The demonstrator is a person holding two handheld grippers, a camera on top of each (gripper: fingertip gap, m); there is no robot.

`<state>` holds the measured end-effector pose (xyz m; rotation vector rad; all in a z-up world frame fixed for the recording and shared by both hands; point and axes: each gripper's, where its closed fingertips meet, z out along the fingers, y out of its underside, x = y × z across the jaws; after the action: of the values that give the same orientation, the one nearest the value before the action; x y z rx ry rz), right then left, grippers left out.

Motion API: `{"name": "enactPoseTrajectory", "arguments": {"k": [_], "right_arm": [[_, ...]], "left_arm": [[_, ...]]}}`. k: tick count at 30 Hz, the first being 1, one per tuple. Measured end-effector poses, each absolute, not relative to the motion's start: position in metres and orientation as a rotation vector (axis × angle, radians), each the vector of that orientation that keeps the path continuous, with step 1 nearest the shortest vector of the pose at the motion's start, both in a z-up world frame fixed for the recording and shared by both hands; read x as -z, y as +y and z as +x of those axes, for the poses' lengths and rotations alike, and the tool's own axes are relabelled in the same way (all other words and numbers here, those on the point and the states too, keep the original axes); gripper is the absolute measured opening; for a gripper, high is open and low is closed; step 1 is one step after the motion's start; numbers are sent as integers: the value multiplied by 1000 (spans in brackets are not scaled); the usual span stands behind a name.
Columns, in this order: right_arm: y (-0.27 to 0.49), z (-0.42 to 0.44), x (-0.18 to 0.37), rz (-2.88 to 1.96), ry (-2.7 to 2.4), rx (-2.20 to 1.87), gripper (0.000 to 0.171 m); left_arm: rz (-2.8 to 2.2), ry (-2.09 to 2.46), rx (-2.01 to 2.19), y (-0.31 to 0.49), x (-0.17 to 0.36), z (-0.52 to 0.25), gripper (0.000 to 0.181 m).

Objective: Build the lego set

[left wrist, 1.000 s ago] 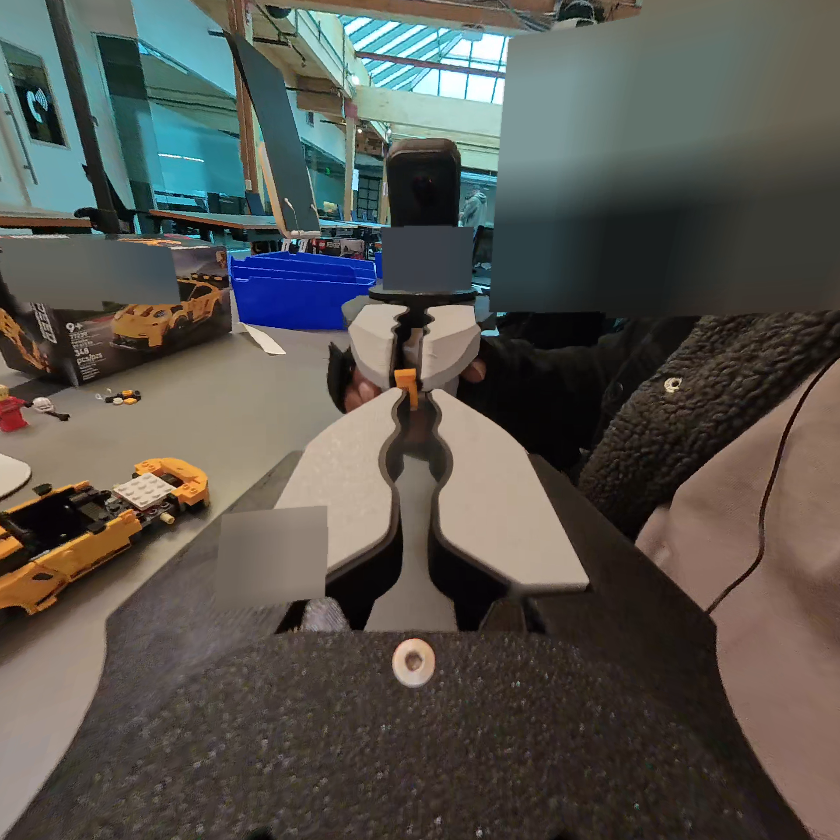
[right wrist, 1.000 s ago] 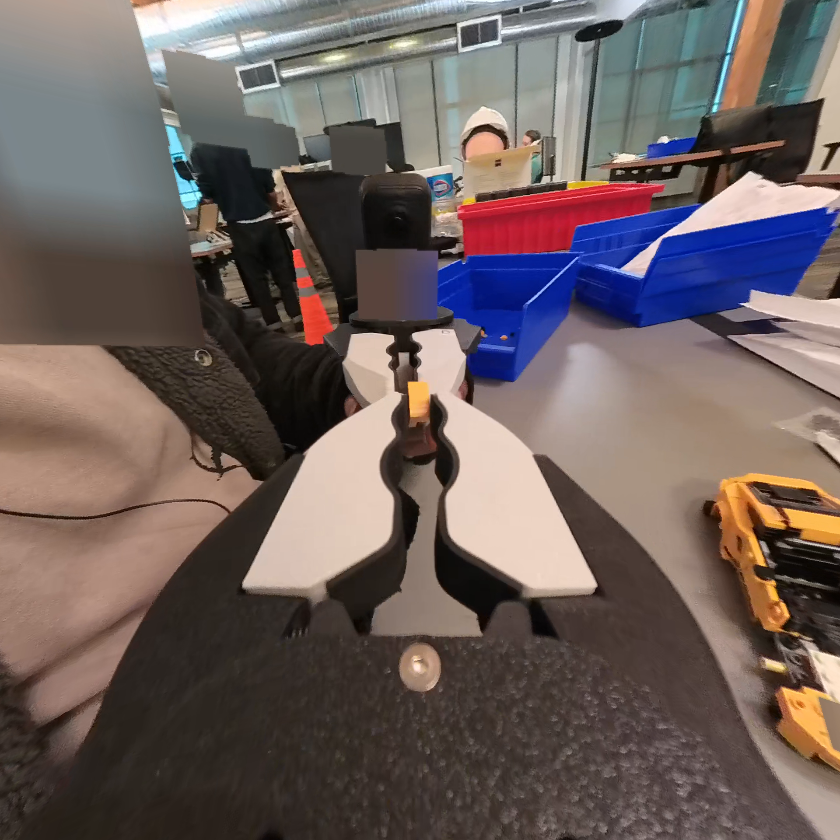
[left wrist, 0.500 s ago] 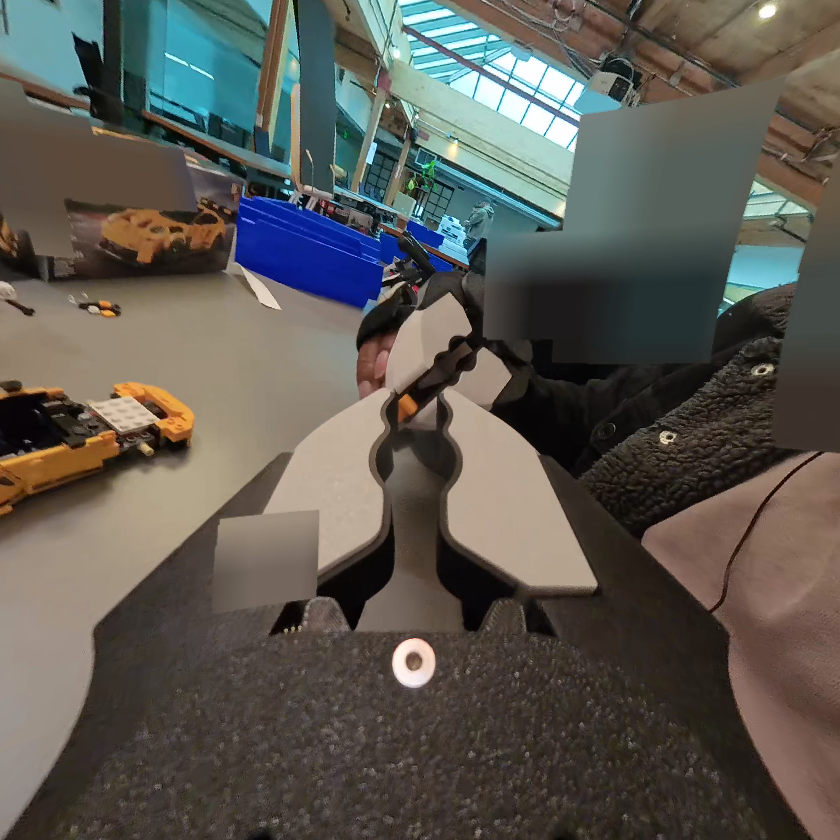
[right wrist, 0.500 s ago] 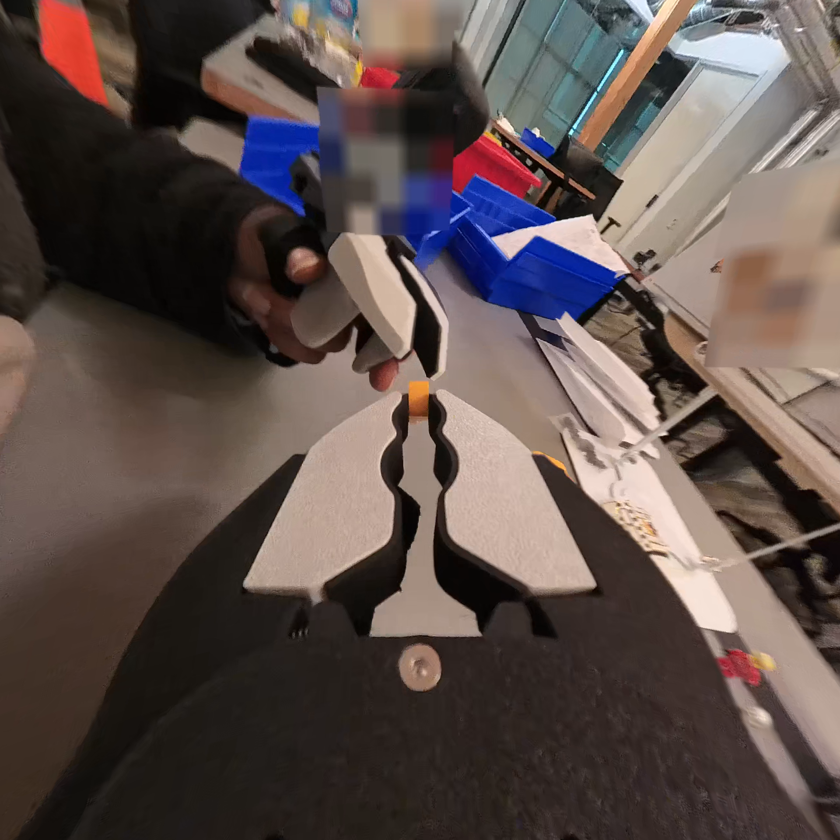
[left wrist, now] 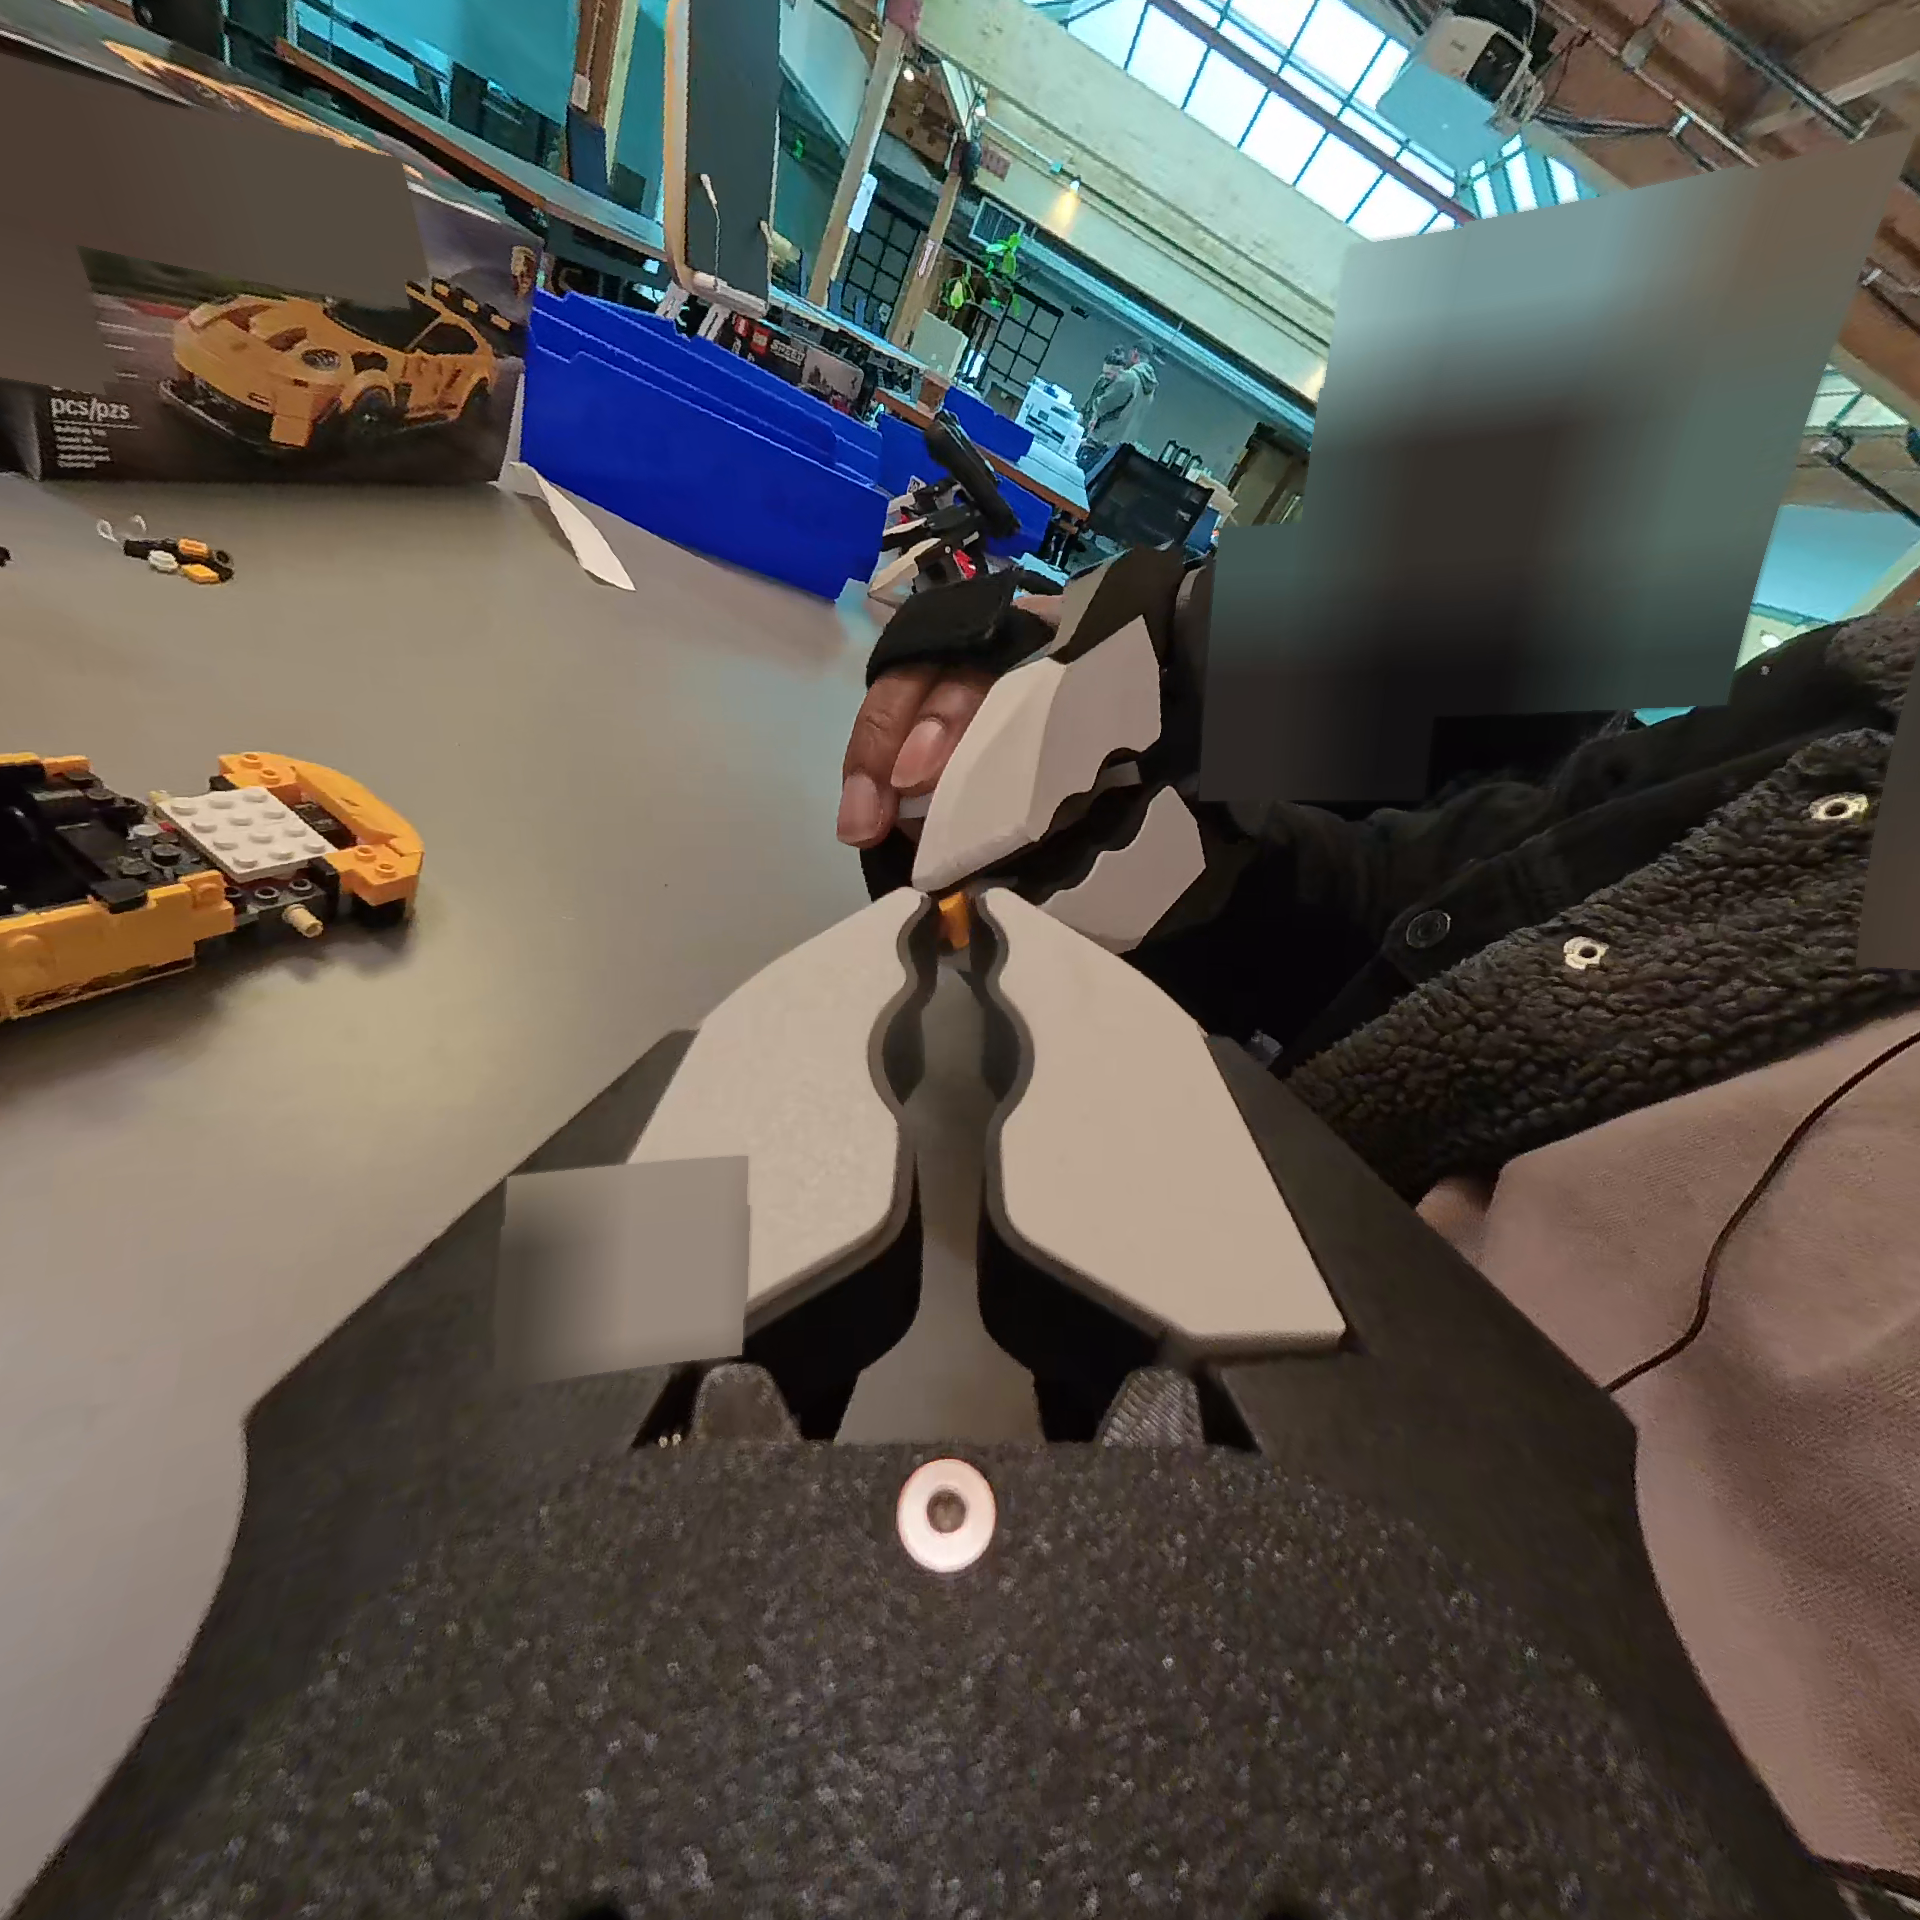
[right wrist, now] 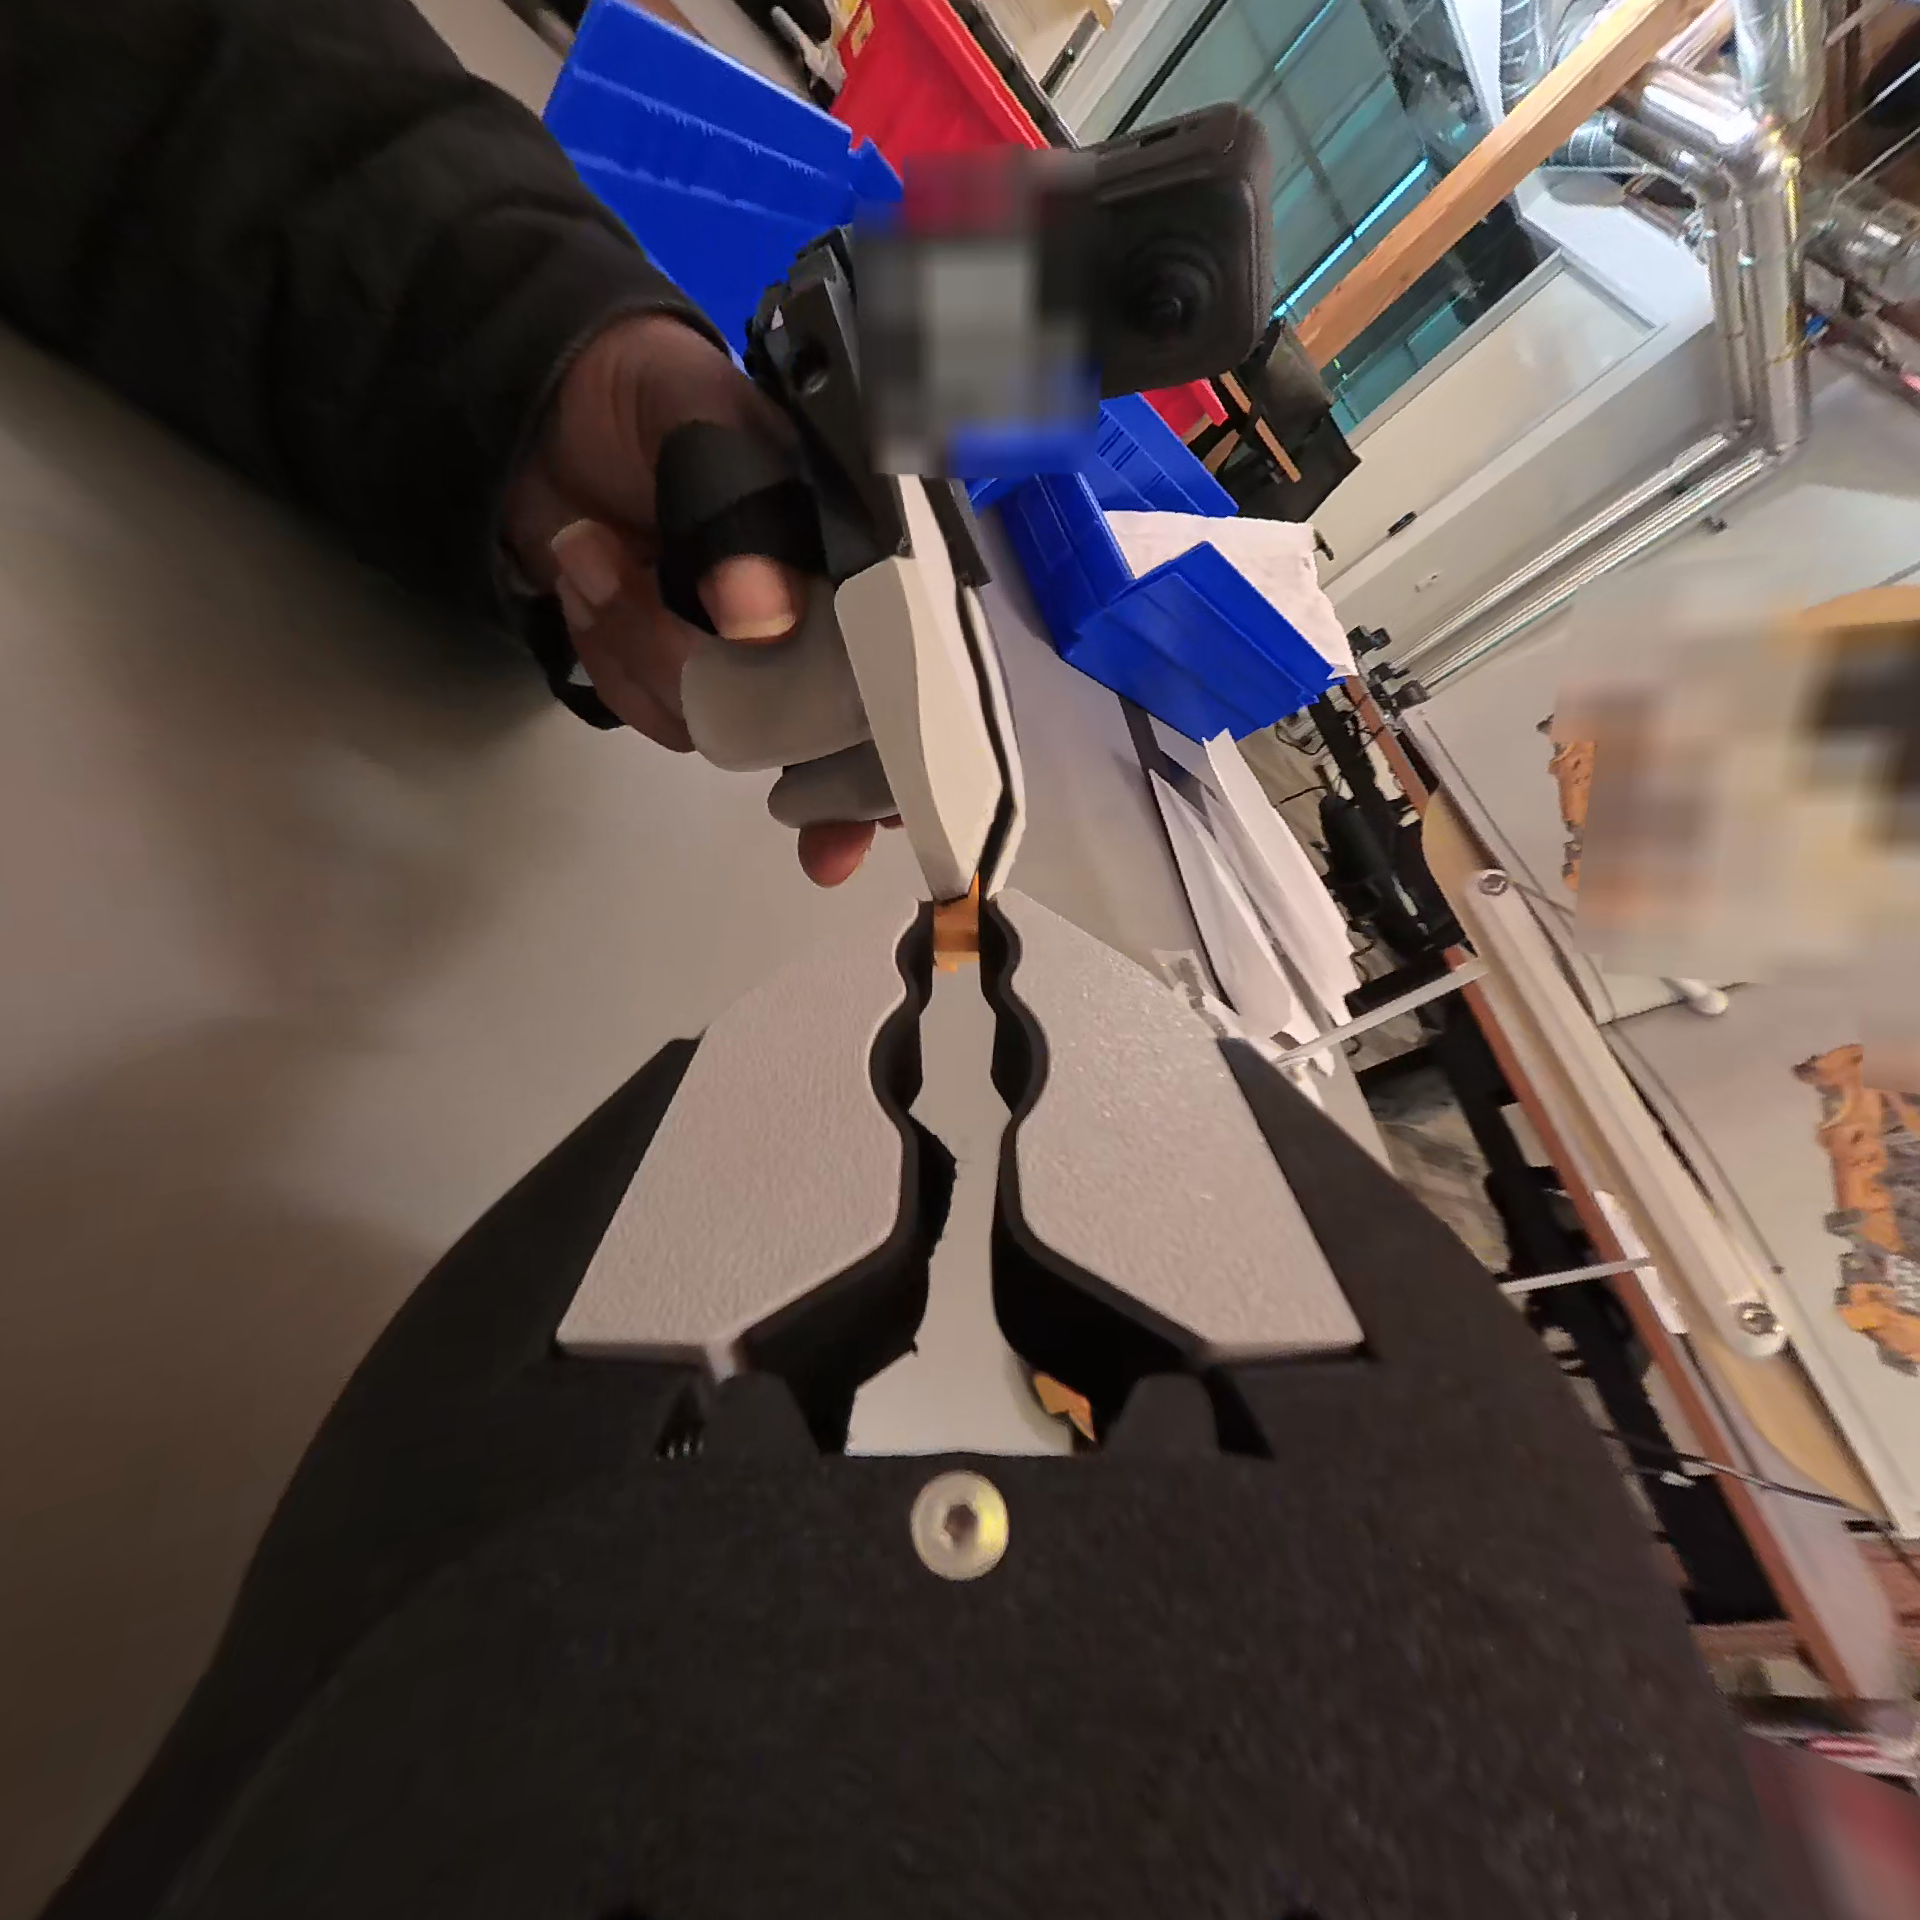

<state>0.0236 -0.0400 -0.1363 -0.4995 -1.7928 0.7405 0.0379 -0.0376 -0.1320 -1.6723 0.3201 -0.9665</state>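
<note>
We hold both tools tip to tip above the bench (left wrist: 582,727), with one small orange piece (left wrist: 952,921) caught between them. The left tool (left wrist: 951,925) is clenched on the piece; the right tool (right wrist: 956,940) is clenched on it too, or perhaps on a mating piece, which we cannot tell apart. In the left view the right tool comes in from 1 o'clock; in the right view the left tool drops in from 12. The piece's long axis runs roughly along both tools. The car (left wrist: 156,873) lies on the bench at 9 o'clock of the left tool, well apart, so we judge the left tool nearer for carrying the piece over.
</note>
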Motion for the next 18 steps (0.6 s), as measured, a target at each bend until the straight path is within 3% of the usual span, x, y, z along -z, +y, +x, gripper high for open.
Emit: {"name": "enactPoseTrajectory", "arguments": {"k": [9, 18], "right_arm": [[-44, 26, 136, -530, -1816, -824, 16], [-46, 45, 143, -772, -1952, -1294, 26]], "left_arm": [[-1614, 537, 734, -45, 135, 40, 4], [-1484, 803, 495, -59, 136, 55, 4]]}}
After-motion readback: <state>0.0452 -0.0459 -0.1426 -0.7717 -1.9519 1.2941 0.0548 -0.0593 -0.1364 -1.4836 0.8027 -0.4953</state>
